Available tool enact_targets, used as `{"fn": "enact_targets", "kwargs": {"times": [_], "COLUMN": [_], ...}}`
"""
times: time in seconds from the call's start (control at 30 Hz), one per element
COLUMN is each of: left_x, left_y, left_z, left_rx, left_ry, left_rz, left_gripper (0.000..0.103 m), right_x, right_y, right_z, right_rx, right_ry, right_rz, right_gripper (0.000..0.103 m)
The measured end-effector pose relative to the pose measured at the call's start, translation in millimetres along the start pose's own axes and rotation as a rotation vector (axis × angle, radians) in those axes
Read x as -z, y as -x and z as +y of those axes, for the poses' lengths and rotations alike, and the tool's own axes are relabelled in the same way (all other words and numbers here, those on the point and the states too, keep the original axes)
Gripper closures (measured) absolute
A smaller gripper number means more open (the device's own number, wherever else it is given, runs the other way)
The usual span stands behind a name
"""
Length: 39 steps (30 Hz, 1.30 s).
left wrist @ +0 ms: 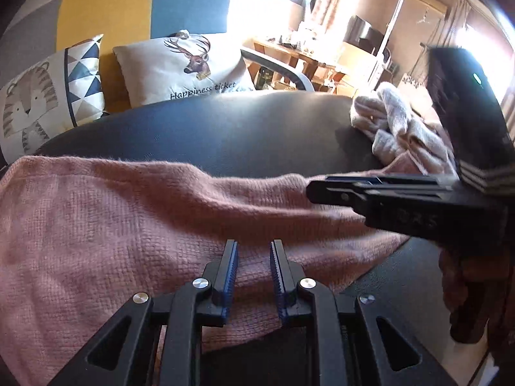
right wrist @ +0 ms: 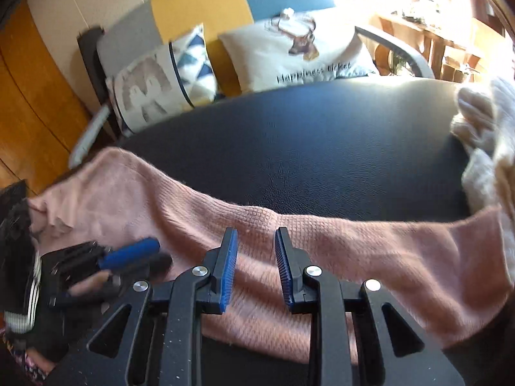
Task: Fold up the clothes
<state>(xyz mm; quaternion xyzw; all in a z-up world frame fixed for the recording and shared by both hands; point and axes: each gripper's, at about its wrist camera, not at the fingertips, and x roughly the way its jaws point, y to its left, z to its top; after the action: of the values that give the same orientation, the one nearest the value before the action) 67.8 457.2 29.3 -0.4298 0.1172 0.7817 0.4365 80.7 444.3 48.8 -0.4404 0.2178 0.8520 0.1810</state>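
Observation:
A pink knit garment [left wrist: 128,225] [right wrist: 354,251] lies stretched in a long band across the near part of a black leather surface [left wrist: 225,128] [right wrist: 322,144]. My left gripper [left wrist: 255,251] hovers over the garment's near edge, its blue-padded jaws a narrow gap apart with nothing pinched between them. My right gripper [right wrist: 256,241] stands the same way over the middle of the band, narrowly open and empty. In the left wrist view the right gripper [left wrist: 313,189] reaches in from the right above the pink knit. In the right wrist view the left gripper [right wrist: 154,255] shows at the lower left.
A cream fluffy garment [left wrist: 396,122] [right wrist: 482,135] lies bunched at the surface's right end. Behind stand a sofa with a deer cushion [left wrist: 186,67] [right wrist: 299,51] and a tiger cushion [left wrist: 42,96] [right wrist: 154,87]. A striped black sleeve cuff [right wrist: 19,289] shows at the left.

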Motion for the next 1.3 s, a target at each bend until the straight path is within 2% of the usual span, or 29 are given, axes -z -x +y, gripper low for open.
{"fn": "enact_targets", "kwargs": {"times": [0.03,0.07,0.13,0.2,0.37,0.47,0.53,0.67,0.8,0.87,1.0,1.13,1.17,1.23,1.3], "left_x": [2.7,2.6,3.7,4.8,8.2,8.8,9.6,8.6,-8.2,-24.5,-55.7,-65.6,-65.3,-69.1,-74.7], "left_y": [-0.4,1.1,0.7,2.3,6.2,5.6,5.8,6.4,11.6,10.9,-14.6,-54.4,-63.3,-69.5,-75.1], "left_z": [-0.6,0.9,7.3,11.1,17.9,27.9,32.4,35.8,20.8,10.0,-18.6,-40.4,-42.3,-41.3,-38.4], "left_rx": [-0.004,0.003,0.023,0.030,0.003,0.046,0.065,0.084,-0.013,0.033,0.148,0.131,0.125,0.136,0.148], "left_ry": [-0.006,0.001,0.030,0.046,0.073,0.115,0.135,0.156,0.119,0.107,0.062,-0.050,-0.063,-0.065,-0.038], "left_rz": [-0.004,-0.011,-0.010,-0.019,-0.044,-0.046,-0.047,-0.043,-0.052,-0.062,0.023,0.148,0.179,0.174,0.201], "left_gripper": [0.082,0.082,0.082,0.082,0.082,0.082,0.082,0.082,0.082,0.082,0.082,0.082,0.082,0.082,0.082], "right_x": [-1.3,-3.6,-9.2,-17.1,-33.5,-36.3,-31.0,-13.4,20.0,32.8,49.2,59.6,60.1,60.8,59.9], "right_y": [-10.9,-21.7,-26.3,-31.5,-42.9,-44.9,-28.8,19.8,65.5,70.4,62.7,45.0,42.0,36.4,36.5], "right_z": [1.8,0.8,-5.1,-10.3,-16.4,-13.5,-20.5,-39.6,-44.0,-43.7,-37.8,-27.8,-26.5,-24.1,-23.8], "right_rx": [0.013,0.023,0.043,0.064,0.114,0.129,0.079,-0.022,0.030,0.012,-0.039,-0.055,-0.047,-0.032,-0.038], "right_ry": [0.013,0.015,0.005,-0.031,-0.055,-0.033,-0.044,-0.101,-0.003,0.015,0.029,0.026,0.026,0.027,0.034], "right_rz": [0.039,0.071,0.046,0.033,-0.015,-0.050,-0.079,-0.159,-0.182,-0.165,-0.134,-0.106,-0.102,-0.097,-0.110], "right_gripper": [0.090,0.090,0.095,0.096,0.099,0.100,0.095,0.094,0.094,0.094,0.094,0.092,0.089,0.075,0.068]}}
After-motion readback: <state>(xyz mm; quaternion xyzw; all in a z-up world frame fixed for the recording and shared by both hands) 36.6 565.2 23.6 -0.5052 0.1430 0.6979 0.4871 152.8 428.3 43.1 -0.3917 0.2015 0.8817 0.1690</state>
